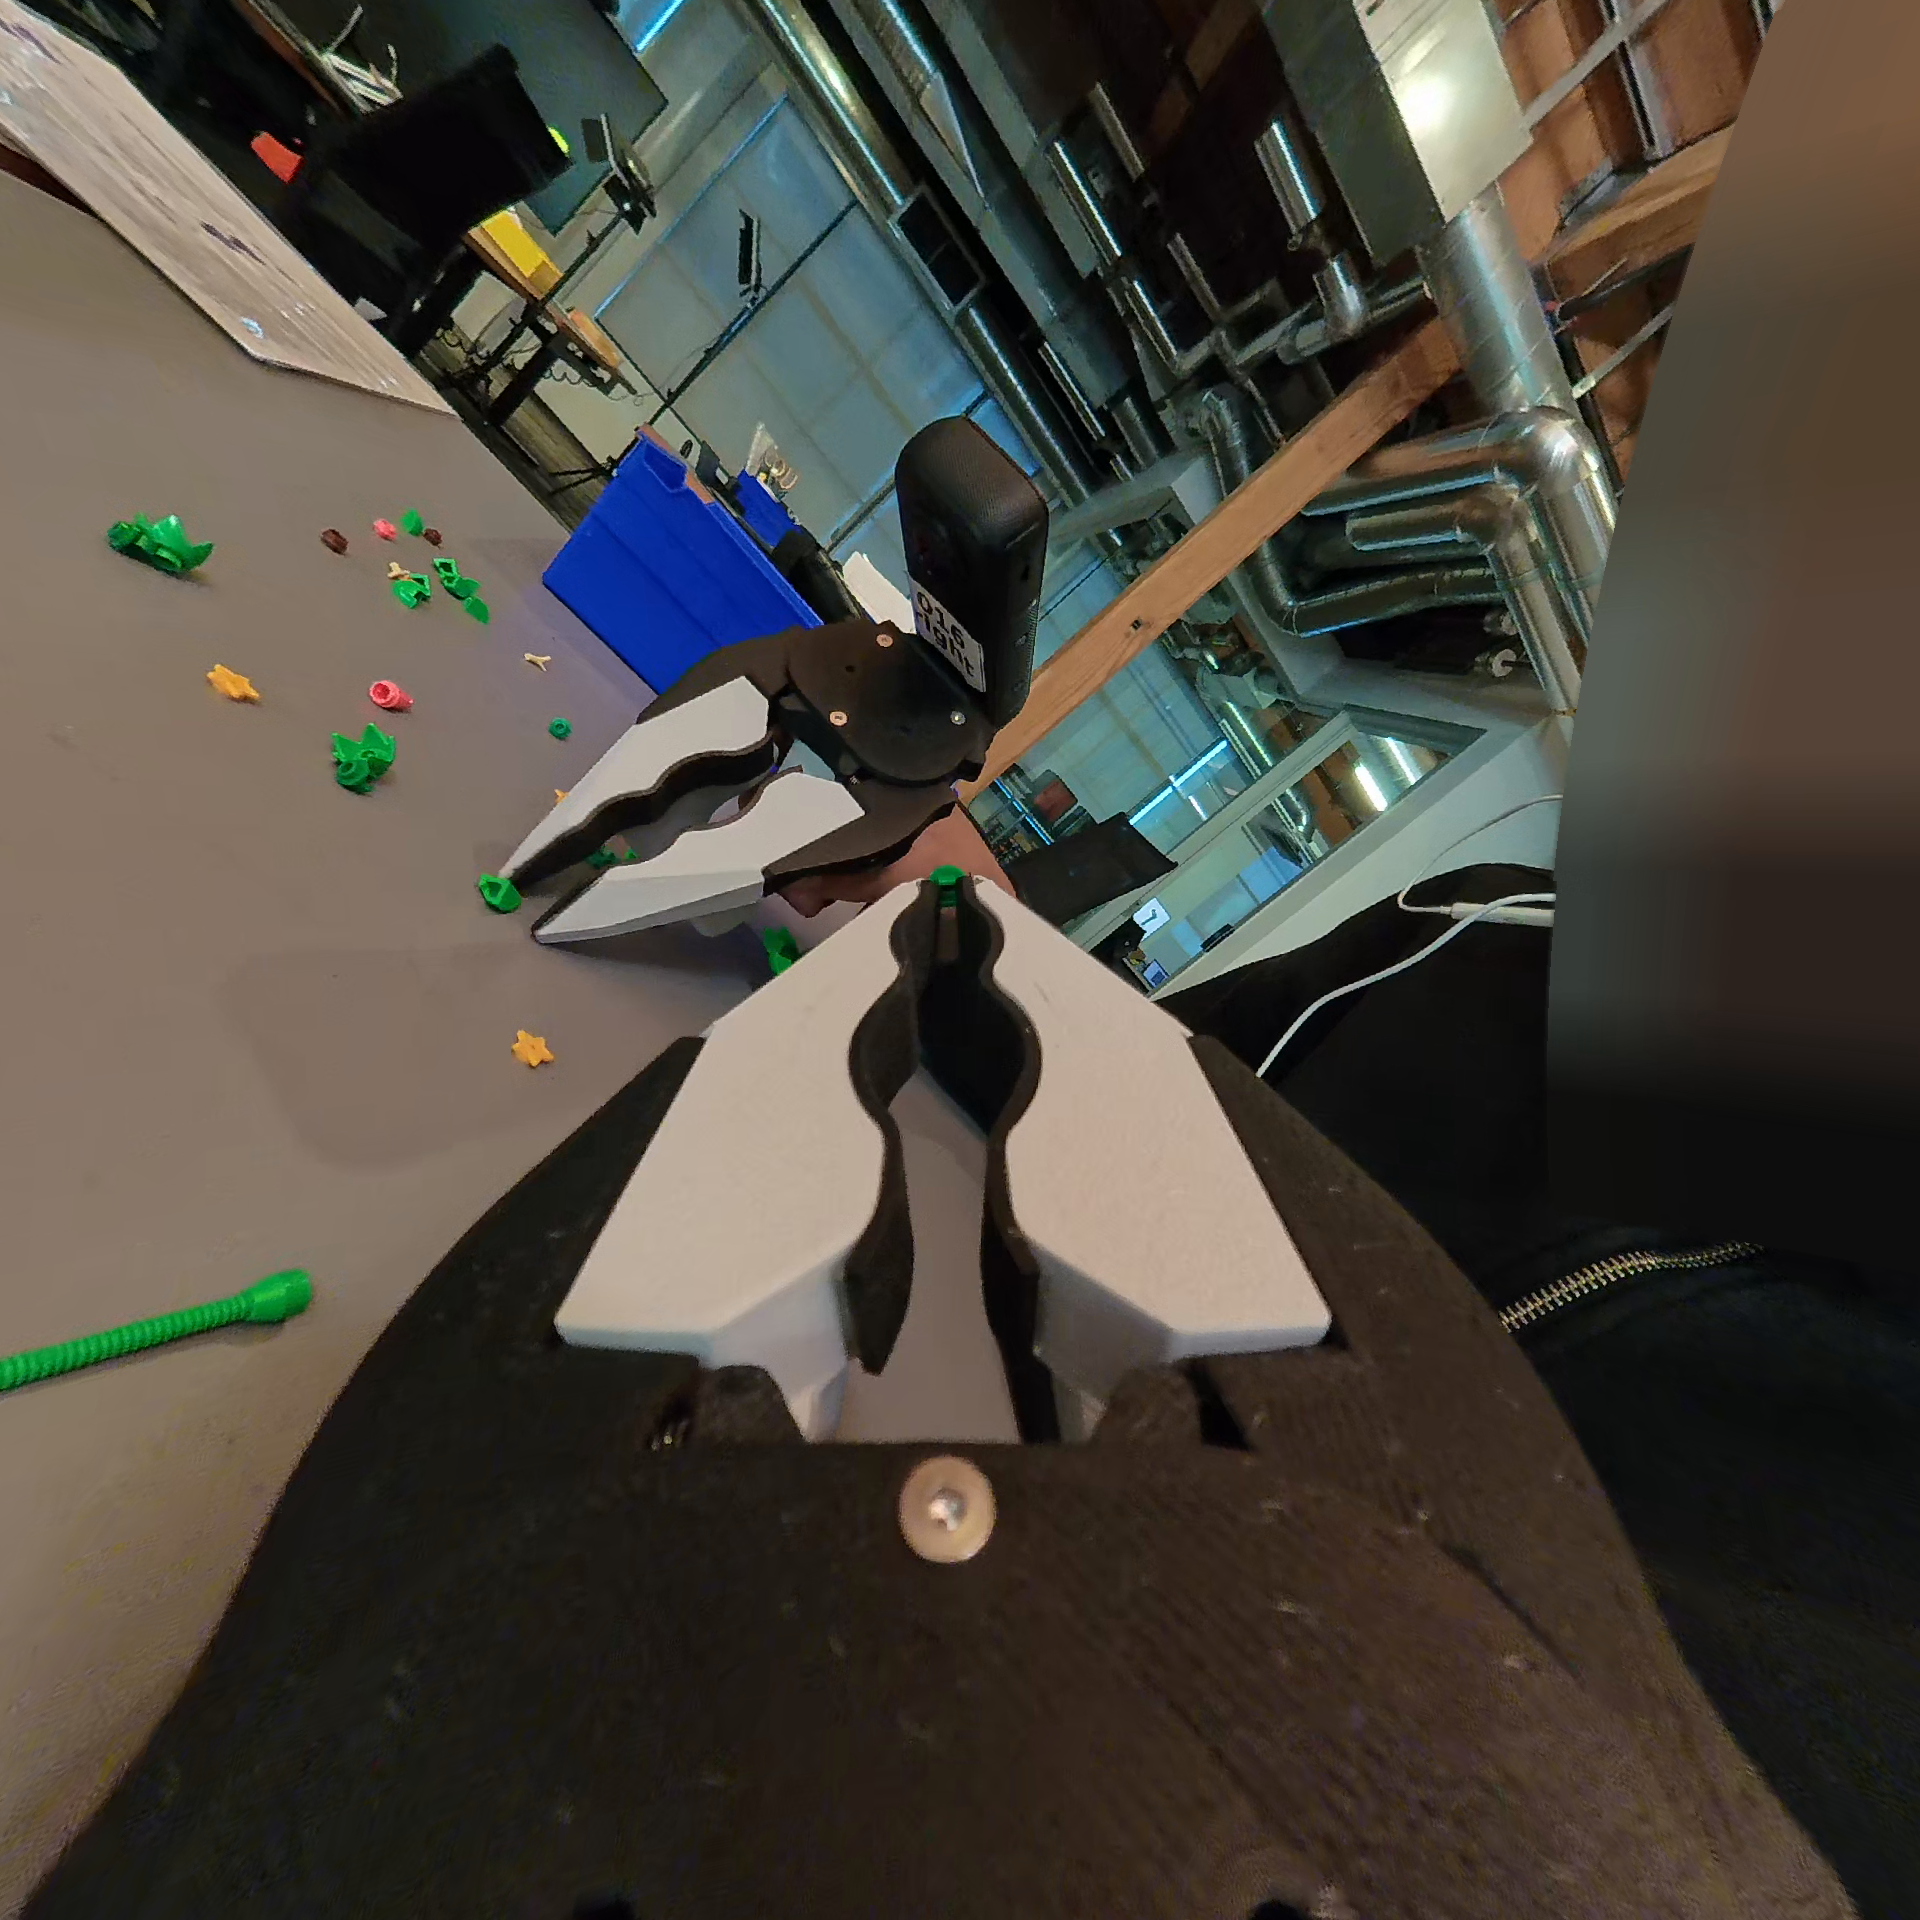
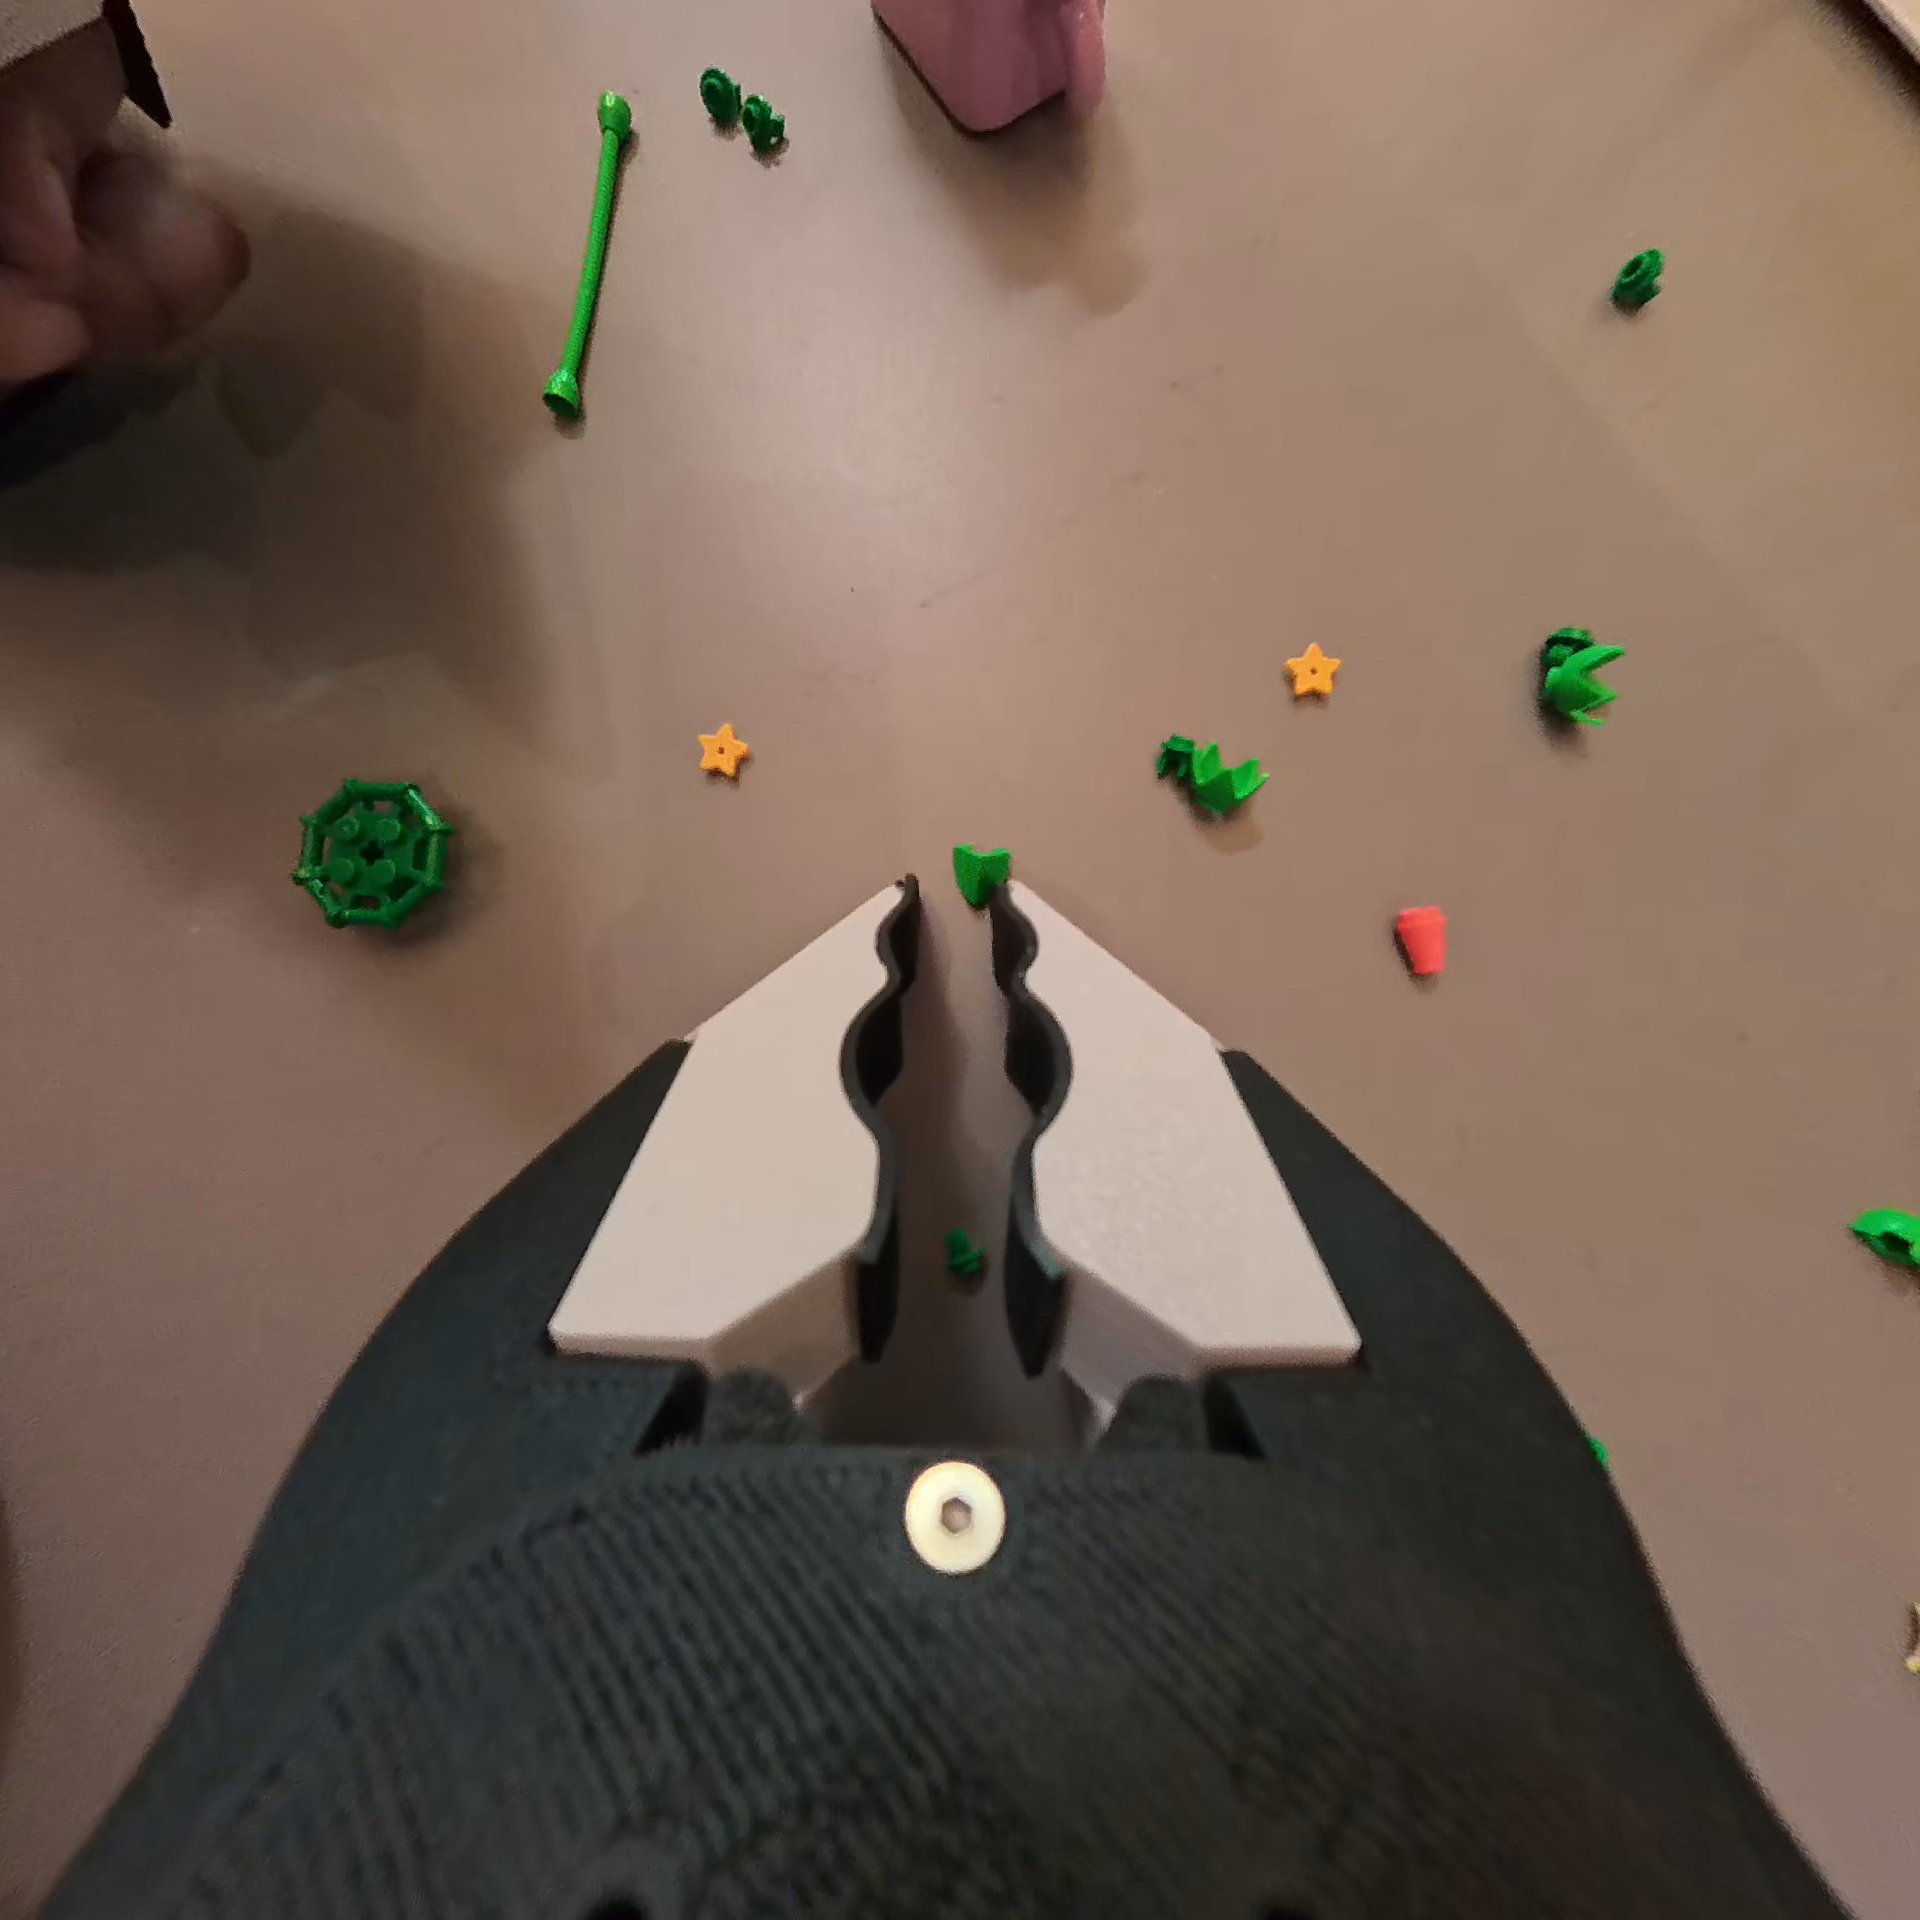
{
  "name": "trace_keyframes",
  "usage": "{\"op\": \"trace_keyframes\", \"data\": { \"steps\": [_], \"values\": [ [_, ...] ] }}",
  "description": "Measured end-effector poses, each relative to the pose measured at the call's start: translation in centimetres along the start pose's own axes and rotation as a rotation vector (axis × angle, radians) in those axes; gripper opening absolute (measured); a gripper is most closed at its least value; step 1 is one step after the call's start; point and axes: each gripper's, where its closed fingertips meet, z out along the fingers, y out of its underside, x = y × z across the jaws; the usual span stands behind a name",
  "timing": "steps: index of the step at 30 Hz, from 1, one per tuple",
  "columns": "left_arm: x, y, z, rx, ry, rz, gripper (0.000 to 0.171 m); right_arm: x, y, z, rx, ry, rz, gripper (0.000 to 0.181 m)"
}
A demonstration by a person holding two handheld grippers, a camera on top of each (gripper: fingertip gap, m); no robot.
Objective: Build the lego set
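My left gripper (image 1: 943,896) is shut on a small green piece (image 1: 943,879), held up off the grey table (image 1: 208,987) with only its top showing. My right gripper (image 2: 951,888) is open by a narrow gap, tips down at the table. A small green leaf piece (image 2: 979,871) lies just beyond its right fingertip, outside the gap. Another tiny green piece (image 2: 964,1252) lies on the table under the gap between the fingers. The left wrist view shows the right gripper (image 1: 525,904) beside that leaf piece (image 1: 499,891).
Loose parts lie around: a green web wheel (image 2: 372,854), a green stem (image 2: 589,255), orange stars (image 2: 722,750), leaf clusters (image 2: 1210,774), a red cone (image 2: 1420,938). A pink block (image 2: 987,62) stands far ahead, a hand (image 2: 94,239) at the far left. A blue bin (image 1: 665,582) stands beyond the table.
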Motion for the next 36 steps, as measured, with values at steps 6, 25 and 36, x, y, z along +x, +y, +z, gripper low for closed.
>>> {"op": "trace_keyframes", "data": {
  "steps": [6,25,36],
  "values": [
    [0.02,0.00,-0.01,0.001,0.003,-0.005,0.000,0.19,-0.26,0.20,0.008,0.018,-0.013,0.013],
    [0.02,0.01,-0.06,0.003,0.007,-0.010,0.000,0.11,-0.37,0.26,0.020,0.004,-0.078,0.012],
    [-0.10,0.08,-0.06,0.002,0.008,-0.017,0.000,0.19,-0.45,0.41,0.035,-0.047,-0.084,0.010]
  ]
}}
